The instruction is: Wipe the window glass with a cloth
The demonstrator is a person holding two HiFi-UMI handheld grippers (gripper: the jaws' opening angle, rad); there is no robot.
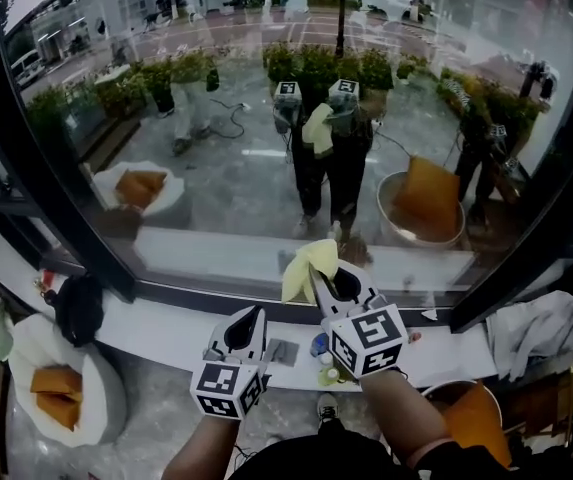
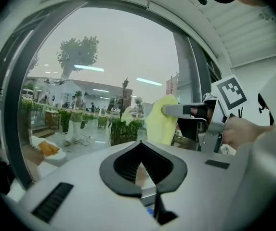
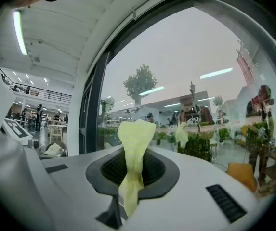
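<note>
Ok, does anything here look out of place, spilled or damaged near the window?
Nothing looks spilled or damaged. The yellow cloth sits bunched in the right hand-held gripper, in front of the window glass. Only clutter stands out: a crumpled white cloth by the right end of the sill and a dark object at its left end.

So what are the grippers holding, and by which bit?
The right hand-held gripper pinches a yellow cloth around its bunched middle; one end sticks out past the jaws. The left hand-held gripper holds nothing.
</note>
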